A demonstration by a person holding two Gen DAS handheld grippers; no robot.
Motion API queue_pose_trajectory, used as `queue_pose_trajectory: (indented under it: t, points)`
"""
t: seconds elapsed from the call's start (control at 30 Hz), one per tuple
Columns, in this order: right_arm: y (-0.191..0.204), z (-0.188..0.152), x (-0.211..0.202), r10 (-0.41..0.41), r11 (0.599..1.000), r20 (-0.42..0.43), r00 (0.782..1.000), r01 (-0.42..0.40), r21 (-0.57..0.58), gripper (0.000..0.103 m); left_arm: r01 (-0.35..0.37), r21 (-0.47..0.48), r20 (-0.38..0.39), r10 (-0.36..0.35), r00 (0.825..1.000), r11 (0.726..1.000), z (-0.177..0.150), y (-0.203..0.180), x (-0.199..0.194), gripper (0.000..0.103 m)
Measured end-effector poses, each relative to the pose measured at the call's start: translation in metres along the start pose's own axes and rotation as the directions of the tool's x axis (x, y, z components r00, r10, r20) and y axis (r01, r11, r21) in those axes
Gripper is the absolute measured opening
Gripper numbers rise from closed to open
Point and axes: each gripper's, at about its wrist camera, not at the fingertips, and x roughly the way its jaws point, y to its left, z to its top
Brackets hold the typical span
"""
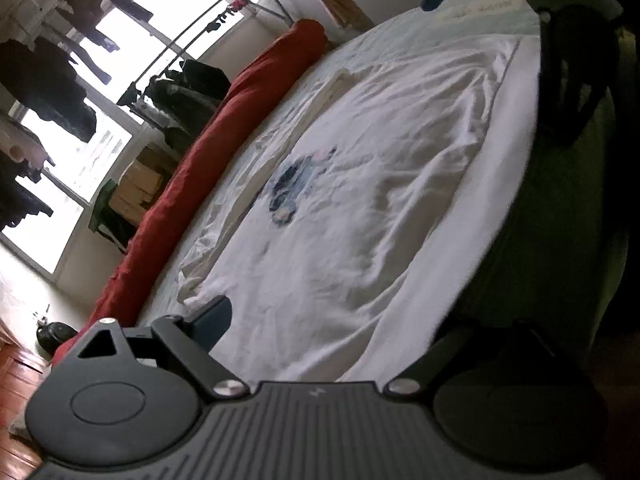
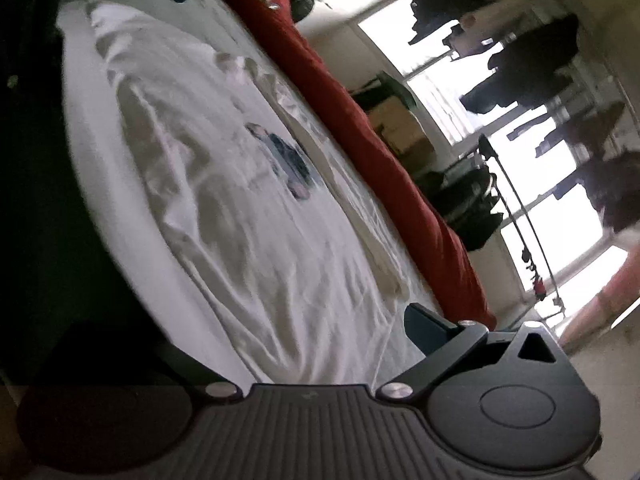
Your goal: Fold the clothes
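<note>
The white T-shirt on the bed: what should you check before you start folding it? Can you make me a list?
1. White T-shirt lies spread on the bed: ok.
2. Shirt is smooth: not ok, wrinkles run across it.
3. Blue print faces up: ok.
4. Left gripper is open and wide enough for the hem: ok.
5. Right gripper is open: ok.
6. Fabric is already between the fingers: cannot tell, the lower fingers are in shadow.
</note>
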Motion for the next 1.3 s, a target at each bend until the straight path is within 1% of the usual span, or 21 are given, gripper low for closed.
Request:
queue_pose_trajectory:
  t: [0.1, 0.2, 0.27, 0.33, 0.47, 0.53, 0.6, 0.63, 0.7, 0.73, 0.83, 0.93, 1.0, 1.07, 1.17, 1.23, 1.3]
  points:
    - [0.013, 0.016, 0.004, 0.003, 1.000, 0.032, 0.999, -0.002, -0.029, 0.103, -0.011, 0.042, 0.020, 0.010, 1.000, 0.999, 0.017, -0.011, 0.006, 0.092]
    - [0.025, 0.033, 0.008, 0.027, 0.999, 0.063, 0.998, -0.025, -0.044, 0.103, -0.008, 0.091, 0.023, 0.006, 1.000, 0.996, 0.023, -0.018, 0.010, 0.092]
    - [0.025, 0.032, 0.010, 0.030, 0.998, 0.058, 0.998, -0.027, -0.048, 0.103, -0.008, 0.099, 0.026, 0.005, 1.000, 0.995, 0.018, -0.016, 0.008, 0.092]
    - [0.017, 0.024, 0.009, 0.023, 0.999, 0.042, 0.999, -0.022, -0.032, 0.103, -0.015, 0.101, 0.029, 0.013, 1.000, 0.995, 0.009, -0.012, 0.005, 0.092]
    - [0.001, 0.000, 0.010, -0.023, 0.999, -0.010, 1.000, 0.022, -0.025, 0.103, -0.029, 0.106, 0.040, 0.025, 0.999, 0.994, -0.005, -0.007, 0.002, 0.093]
    - [-0.003, 0.000, 0.013, -0.024, 1.000, -0.020, 1.000, 0.024, -0.013, 0.103, -0.037, 0.131, 0.045, 0.032, 0.998, 0.991, 0.002, -0.010, 0.005, 0.094]
    - [0.003, 0.008, 0.017, -0.037, 0.999, -0.023, 0.999, 0.037, -0.034, 0.103, -0.047, 0.161, 0.049, 0.040, 0.998, 0.986, 0.010, -0.015, 0.008, 0.094]
    - [0.008, 0.013, 0.017, -0.040, 0.998, -0.011, 0.999, 0.039, -0.048, 0.103, -0.045, 0.171, 0.053, 0.037, 0.998, 0.984, 0.014, -0.018, 0.011, 0.094]
    - [0.017, 0.021, 0.018, -0.043, 0.996, 0.010, 0.999, 0.043, -0.072, 0.103, -0.045, 0.169, 0.056, 0.036, 0.998, 0.985, 0.015, -0.021, 0.013, 0.094]
    - [0.016, 0.020, 0.017, -0.038, 0.997, 0.010, 0.999, 0.039, -0.060, 0.103, -0.046, 0.166, 0.058, 0.036, 0.998, 0.985, 0.015, -0.021, 0.013, 0.094]
    - [0.008, 0.010, 0.016, -0.023, 1.000, -0.005, 1.000, 0.023, -0.009, 0.103, -0.041, 0.112, 0.041, 0.037, 0.998, 0.993, 0.005, -0.015, 0.008, 0.094]
    - [-0.001, 0.000, 0.017, -0.027, 1.000, -0.020, 0.999, 0.026, -0.009, 0.103, -0.052, 0.087, 0.032, 0.049, 0.998, 0.995, -0.004, -0.010, 0.007, 0.095]
    - [-0.004, -0.001, 0.019, -0.024, 0.999, -0.025, 0.999, 0.023, -0.023, 0.103, -0.049, 0.071, 0.018, 0.048, 0.999, 0.996, -0.002, -0.009, 0.008, 0.095]
    - [-0.001, 0.005, 0.024, -0.039, 0.998, -0.032, 0.999, 0.037, -0.052, 0.103, -0.059, 0.095, 0.012, 0.058, 0.998, 0.994, 0.003, -0.012, 0.010, 0.095]
    - [0.007, 0.014, 0.026, -0.050, 0.996, -0.013, 0.999, 0.049, -0.072, 0.103, -0.076, 0.132, 0.017, 0.075, 0.997, 0.988, 0.006, -0.017, 0.012, 0.095]
    - [0.009, 0.012, 0.024, -0.055, 0.995, -0.003, 0.999, 0.054, -0.078, 0.103, -0.079, 0.120, 0.018, 0.077, 0.997, 0.990, 0.002, -0.014, 0.010, 0.095]
    - [0.005, 0.007, 0.023, -0.050, 0.997, -0.010, 0.999, 0.049, -0.063, 0.103, -0.084, 0.105, 0.012, 0.083, 0.996, 0.991, -0.003, -0.012, 0.010, 0.095]
